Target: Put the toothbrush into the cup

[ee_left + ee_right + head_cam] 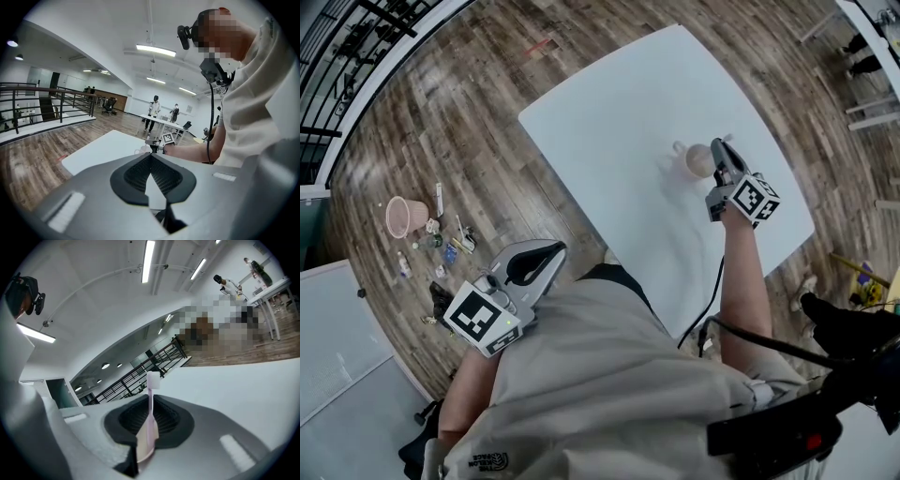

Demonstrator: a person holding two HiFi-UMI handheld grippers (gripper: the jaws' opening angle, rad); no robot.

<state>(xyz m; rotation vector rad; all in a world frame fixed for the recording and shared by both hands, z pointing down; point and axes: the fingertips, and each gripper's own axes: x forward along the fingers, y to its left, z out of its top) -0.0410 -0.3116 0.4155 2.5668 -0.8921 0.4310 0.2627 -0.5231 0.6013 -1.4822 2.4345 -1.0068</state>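
- The right gripper (719, 150) is clenched on the toothbrush (150, 418); its own view shows the dark pads pressed on the pale pink handle from both sides; the white bristle head sticks out past the jaw tips.
- In the head view this gripper reaches out over the white tabletop (628, 122), with its tips just beside the cup (696, 161), on the cup's right in that view; whether brush and cup touch cannot be told from here.
- The cup is pale, with a small handle on its left side, and stands upright well in from the tabletop's edges; the toothbrush is not in it, being held in the gripper.
- The left gripper (555, 247) is held low beside the person's body, off the near edge of the tabletop and well apart from the cup; in its own view the jaw tips meet with nothing between them, so it is clenched and empty.
- On the wooden floor (469, 103) to the left of the tabletop stand a pink bucket (405, 216) and, near it, a scatter of small items too small to name.
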